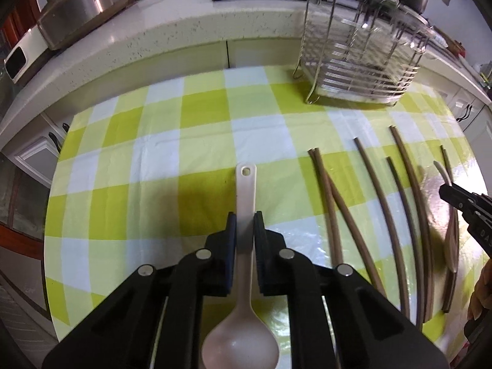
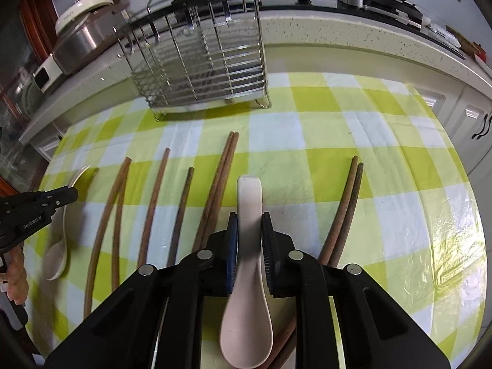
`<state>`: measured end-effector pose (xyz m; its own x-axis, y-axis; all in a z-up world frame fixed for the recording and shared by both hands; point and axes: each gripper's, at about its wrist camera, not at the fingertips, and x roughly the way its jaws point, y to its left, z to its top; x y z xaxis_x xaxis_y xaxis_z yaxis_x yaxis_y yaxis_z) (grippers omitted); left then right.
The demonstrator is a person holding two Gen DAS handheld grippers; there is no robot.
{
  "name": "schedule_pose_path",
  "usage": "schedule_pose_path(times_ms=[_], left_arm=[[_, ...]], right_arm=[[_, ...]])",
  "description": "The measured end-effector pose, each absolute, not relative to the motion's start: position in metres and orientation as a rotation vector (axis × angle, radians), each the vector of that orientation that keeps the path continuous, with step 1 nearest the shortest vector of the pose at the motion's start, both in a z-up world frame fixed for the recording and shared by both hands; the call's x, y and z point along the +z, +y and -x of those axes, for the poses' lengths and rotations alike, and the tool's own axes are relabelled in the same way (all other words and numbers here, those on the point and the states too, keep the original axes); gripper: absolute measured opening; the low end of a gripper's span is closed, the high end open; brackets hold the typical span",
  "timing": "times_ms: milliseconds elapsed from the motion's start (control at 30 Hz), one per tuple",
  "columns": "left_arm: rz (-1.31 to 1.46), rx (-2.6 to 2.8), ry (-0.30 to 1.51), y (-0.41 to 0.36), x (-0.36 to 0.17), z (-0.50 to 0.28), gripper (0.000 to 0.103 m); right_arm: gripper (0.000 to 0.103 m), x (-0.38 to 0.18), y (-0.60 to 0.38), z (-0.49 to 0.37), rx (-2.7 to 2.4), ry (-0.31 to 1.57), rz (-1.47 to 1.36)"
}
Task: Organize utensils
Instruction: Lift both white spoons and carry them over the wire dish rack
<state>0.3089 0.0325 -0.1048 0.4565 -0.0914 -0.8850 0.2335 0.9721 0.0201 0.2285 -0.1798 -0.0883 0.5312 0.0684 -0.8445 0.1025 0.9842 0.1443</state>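
We have the checked tablecloth (image 2: pixel 323 141) spread wide, and the wire utensil rack (image 2: pixel 203 61) stands at its far edge, at about eleven o'clock in the right wrist view and one o'clock in the left. Between the two hands the brown chopsticks (image 2: pixel 153 196) lie loose on the cloth, near one another, some crossing.

Our left gripper (image 1: pixel 244 218) is pinching the handle of the long-handled spoon (image 1: pixel 244 276), bowl toward us, handle end at twelve o'clock. Our right gripper (image 2: pixel 249 218) is pinching the short soup spoon (image 2: pixel 249 264) at its handle, with a chopstick pair just beside it at one o'clock.

We judge both grips set and the lift next. We should raise each spoon straight up, keep the right one clear of those neighbouring chopsticks, and carry them in turn so the hands do not meet at the rack.
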Motion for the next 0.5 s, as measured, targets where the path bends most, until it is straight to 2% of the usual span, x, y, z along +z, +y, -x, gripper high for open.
schedule_pose_path(times_ms=[500], left_arm=[[-0.147,-0.233,0.88,0.017,-0.025,-0.263,0.011]], right_arm=[[0.017,-0.04,-0.182,-0.216,0.024,0.879,-0.196]])
